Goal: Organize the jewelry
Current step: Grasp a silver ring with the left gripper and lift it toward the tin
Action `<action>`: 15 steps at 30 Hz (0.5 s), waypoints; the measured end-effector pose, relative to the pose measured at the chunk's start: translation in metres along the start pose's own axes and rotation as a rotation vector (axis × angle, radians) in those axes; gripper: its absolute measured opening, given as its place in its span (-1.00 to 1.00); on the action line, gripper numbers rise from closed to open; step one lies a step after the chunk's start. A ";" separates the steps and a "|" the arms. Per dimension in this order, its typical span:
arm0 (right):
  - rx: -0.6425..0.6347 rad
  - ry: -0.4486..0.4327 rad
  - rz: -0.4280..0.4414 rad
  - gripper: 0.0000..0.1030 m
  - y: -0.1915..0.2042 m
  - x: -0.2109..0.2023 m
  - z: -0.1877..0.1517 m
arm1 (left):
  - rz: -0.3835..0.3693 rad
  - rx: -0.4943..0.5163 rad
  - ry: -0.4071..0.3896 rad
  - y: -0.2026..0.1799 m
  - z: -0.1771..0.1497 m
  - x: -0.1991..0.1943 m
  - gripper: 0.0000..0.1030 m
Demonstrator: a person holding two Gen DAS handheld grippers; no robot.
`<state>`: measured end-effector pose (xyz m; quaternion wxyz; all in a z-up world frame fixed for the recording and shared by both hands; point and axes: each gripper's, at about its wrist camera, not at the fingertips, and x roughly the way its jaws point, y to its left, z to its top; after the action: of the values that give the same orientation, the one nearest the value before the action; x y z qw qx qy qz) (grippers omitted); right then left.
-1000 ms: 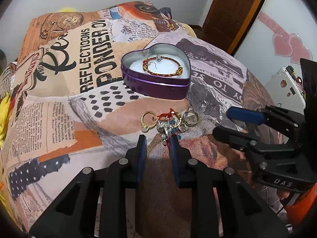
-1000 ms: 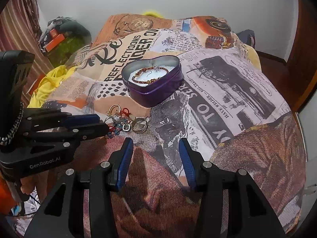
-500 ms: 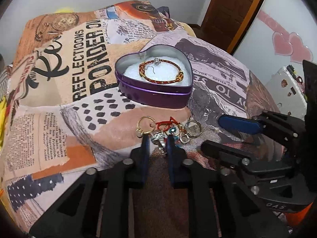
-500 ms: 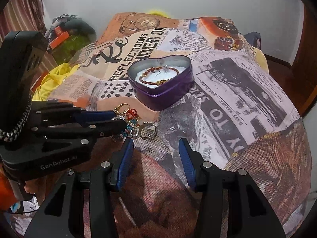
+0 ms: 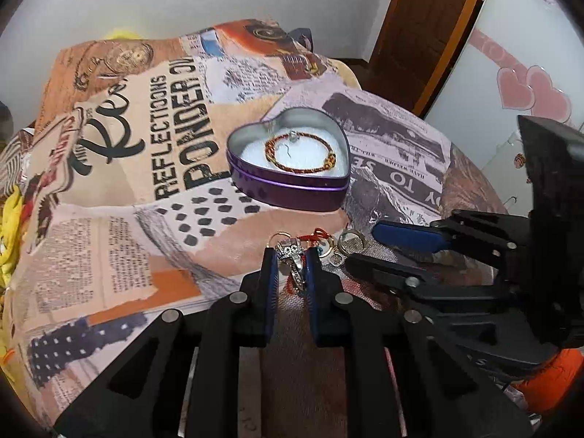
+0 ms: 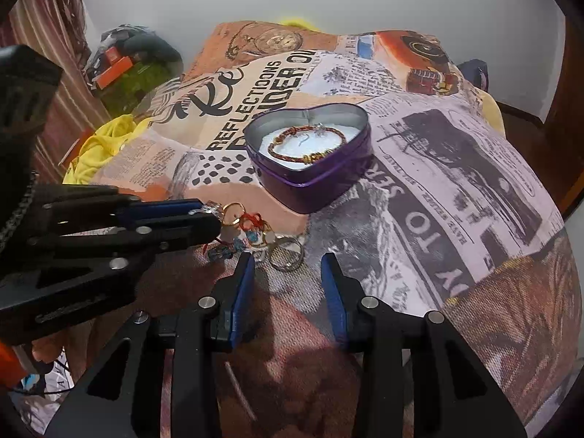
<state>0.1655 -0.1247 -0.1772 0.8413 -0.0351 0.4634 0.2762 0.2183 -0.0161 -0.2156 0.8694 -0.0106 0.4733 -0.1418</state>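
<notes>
A purple heart-shaped tin [image 5: 288,191] [image 6: 328,179] stands open on the printed blanket, with a red-gold braided bracelet [image 5: 299,153] [image 6: 306,144] on its white lining. In front of it lies a small pile of rings and charms [image 5: 328,246] [image 6: 252,230]. My left gripper [image 5: 291,264] [image 6: 210,215] is shut on a silver jewelled ring [image 5: 290,253] at the pile's left edge. My right gripper [image 6: 286,268] [image 5: 361,246] has its jaws closing around a plain silver ring [image 6: 288,255] that lies on the blanket; the pads do not touch it.
The blanket [image 5: 109,241] covers a rounded surface that drops away on all sides. Yellow cloth [image 6: 98,146] and clutter [image 6: 124,65] lie at the left, a wooden door [image 5: 430,29] at the back right. A person's hand [image 6: 43,350] holds the left gripper.
My left gripper moved forward to the pile and closed on the silver jewelled ring. My right gripper came up to the plain ring and its jaws narrowed.
</notes>
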 end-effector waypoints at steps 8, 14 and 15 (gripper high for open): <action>-0.041 -0.008 -0.048 -0.63 0.008 0.006 0.003 | 0.002 -0.018 -0.011 0.006 -0.002 -0.006 -0.73; -0.030 -0.021 -0.047 -0.63 0.007 0.000 0.004 | 0.004 -0.024 -0.023 0.007 -0.002 -0.012 -0.73; -0.029 -0.024 -0.048 -0.63 0.007 -0.002 0.004 | 0.003 -0.025 -0.025 0.007 -0.002 -0.013 -0.73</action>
<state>0.1643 -0.1180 -0.1722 0.8526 -0.0549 0.4480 0.2632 0.2119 -0.0055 -0.2067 0.8753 -0.0227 0.4640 -0.1343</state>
